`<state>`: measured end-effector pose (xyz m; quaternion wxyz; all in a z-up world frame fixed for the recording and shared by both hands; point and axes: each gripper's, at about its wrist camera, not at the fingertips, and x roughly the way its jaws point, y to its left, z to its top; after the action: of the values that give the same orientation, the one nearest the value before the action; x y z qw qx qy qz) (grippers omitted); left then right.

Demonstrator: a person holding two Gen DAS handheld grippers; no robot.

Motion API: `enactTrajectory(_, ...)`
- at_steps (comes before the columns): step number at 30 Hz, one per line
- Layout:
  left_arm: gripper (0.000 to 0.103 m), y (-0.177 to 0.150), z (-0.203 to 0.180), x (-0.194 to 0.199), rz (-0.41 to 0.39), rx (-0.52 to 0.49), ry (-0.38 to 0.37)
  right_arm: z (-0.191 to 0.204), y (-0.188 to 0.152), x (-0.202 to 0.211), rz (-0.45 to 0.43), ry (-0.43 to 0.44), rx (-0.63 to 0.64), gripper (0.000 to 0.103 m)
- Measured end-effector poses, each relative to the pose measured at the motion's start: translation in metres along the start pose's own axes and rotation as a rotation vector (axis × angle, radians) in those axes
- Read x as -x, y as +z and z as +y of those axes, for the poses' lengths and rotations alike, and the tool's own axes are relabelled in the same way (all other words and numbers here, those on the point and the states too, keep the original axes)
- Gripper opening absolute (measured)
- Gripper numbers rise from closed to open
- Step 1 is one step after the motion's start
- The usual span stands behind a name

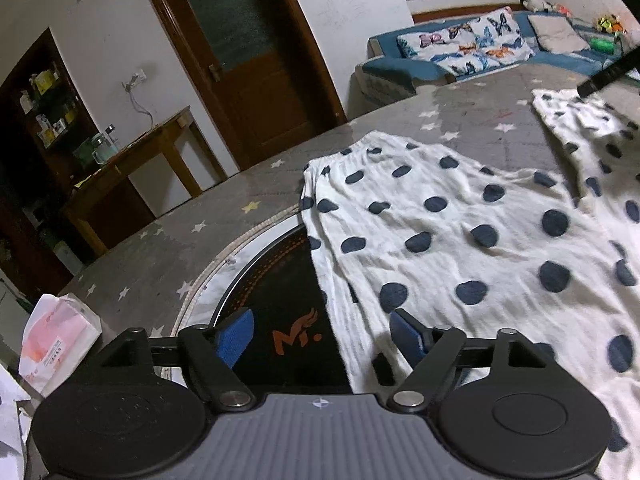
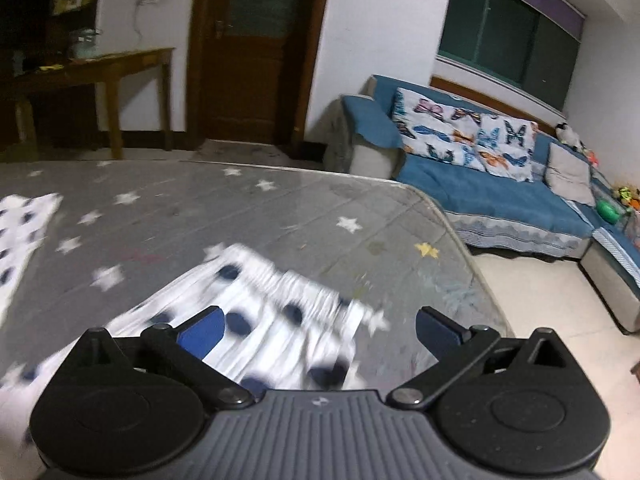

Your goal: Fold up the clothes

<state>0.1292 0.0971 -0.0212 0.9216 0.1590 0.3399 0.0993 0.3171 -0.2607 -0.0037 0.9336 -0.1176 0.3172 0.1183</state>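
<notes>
We count one white garment with navy dots [image 1: 460, 240] spread on one grey star-print table cover [image 1: 168, 256]; two separate leg sections of it show in the right wrist view. Two grippers: left gripper [image 1: 322, 334] and right gripper [image 2: 318, 330], each with two blue-padded fingers set apart, so four pads total. One black round disc [image 1: 280, 280] partly under the cloth. One tissue pack [image 1: 60, 336] at the table edge. One blue sofa [image 2: 500, 196] with two butterfly cushions [image 2: 464, 136] and one grey cushion [image 2: 568, 172]. One brown door [image 1: 240, 52]. One wooden side table [image 2: 100, 64]. One window [image 2: 508, 36].
</notes>
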Motion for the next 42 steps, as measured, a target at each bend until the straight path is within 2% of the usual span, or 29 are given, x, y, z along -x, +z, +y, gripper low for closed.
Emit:
enactTrajectory(6, 0.088, -0.003, -0.012, 0.026, -0.037, -0.011, -0.042, 0.022, -0.039, 0.055, 0.009, 0.112, 0.029, 0.103)
enactTrajectory(10, 0.089, -0.010, -0.023, 0.042, -0.053, -0.028, -0.070, 0.043, -0.065, 0.093, 0.013, 0.199, 0.053, 0.103)
enactTrajectory(19, 0.089, -0.036, -0.033, 0.065, -0.053, -0.051, -0.077, 0.083, -0.113, 0.165, -0.009, 0.291, 0.134, 0.103)
enactTrajectory(22, 0.089, -0.044, -0.034, 0.070, -0.054, -0.060, -0.061, 0.088, -0.128, 0.178, -0.006, 0.286, 0.145, 0.103)
enactTrajectory(26, 0.089, -0.053, -0.033, 0.075, -0.055, -0.058, -0.034, 0.085, -0.148, 0.186, 0.000, 0.219, 0.152, 0.103)
enactTrajectory(32, 0.090, -0.063, -0.029, 0.078, -0.066, -0.072, 0.016, 0.062, -0.167, 0.198, 0.008, 0.153, 0.099, 0.103)
enactTrajectory(38, 0.090, -0.066, -0.020, 0.083, -0.045, -0.031, 0.031, 0.058, -0.170, 0.209, -0.017, 0.141, 0.055, 0.103)
enactTrajectory(42, 0.090, -0.070, -0.018, 0.085, -0.038, -0.013, 0.034, 0.071, -0.167, 0.216, -0.053, 0.179, 0.058, 0.103)
